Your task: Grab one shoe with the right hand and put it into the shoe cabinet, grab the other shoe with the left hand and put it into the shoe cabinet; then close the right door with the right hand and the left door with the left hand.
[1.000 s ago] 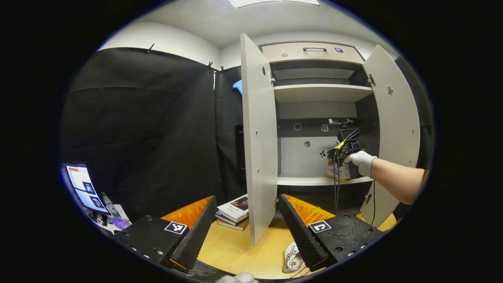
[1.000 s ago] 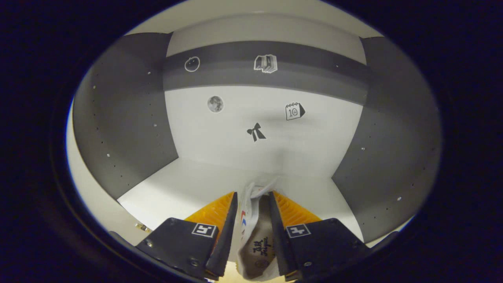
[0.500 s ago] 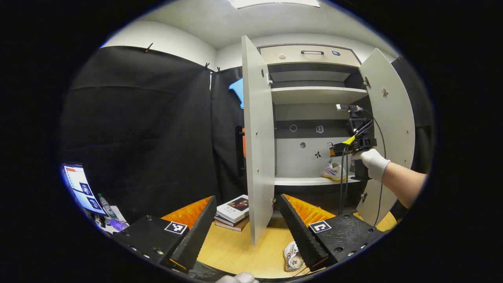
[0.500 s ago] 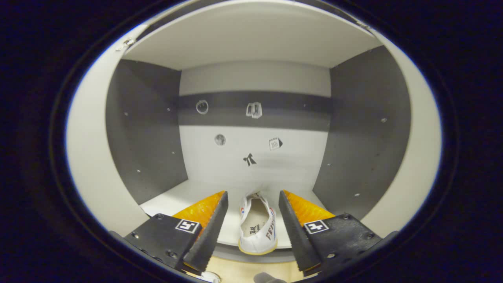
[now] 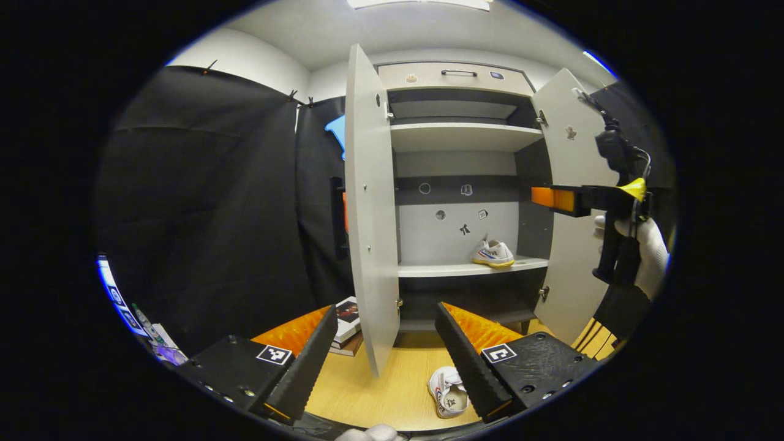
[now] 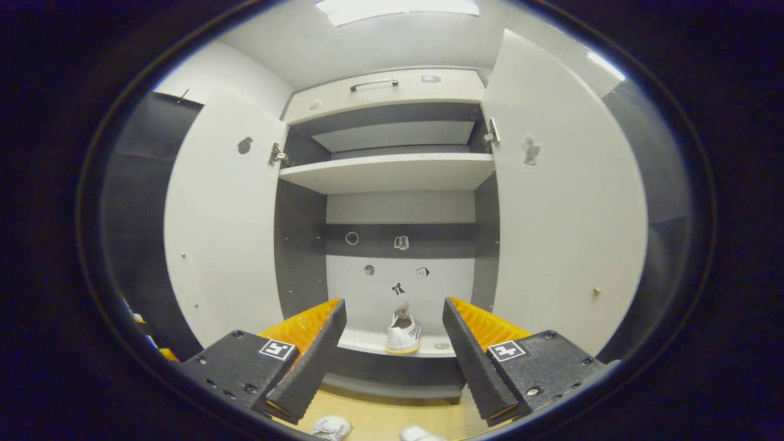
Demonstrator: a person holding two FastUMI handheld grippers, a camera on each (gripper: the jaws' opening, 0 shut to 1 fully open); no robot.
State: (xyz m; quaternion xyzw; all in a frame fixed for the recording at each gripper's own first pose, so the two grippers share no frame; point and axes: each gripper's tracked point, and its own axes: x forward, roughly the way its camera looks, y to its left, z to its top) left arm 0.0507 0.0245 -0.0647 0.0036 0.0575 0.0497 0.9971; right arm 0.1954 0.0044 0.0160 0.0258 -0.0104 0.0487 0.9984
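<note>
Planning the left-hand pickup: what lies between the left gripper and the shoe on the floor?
Only bare wooden floor; the shoe lies beside the open left gripper's finger, per the left gripper view.

The shoe cabinet (image 5: 465, 138) has pale grey doors and shelves with dark grey inner walls. On its lower shelf sits a white shoe (image 5: 493, 253) with a yellow sole. Another white shoe (image 5: 447, 392) lies on the light wood-grain floor (image 5: 367, 392).

One shoe (image 5: 493, 253) on shelf (image 5: 441, 269)
</note>
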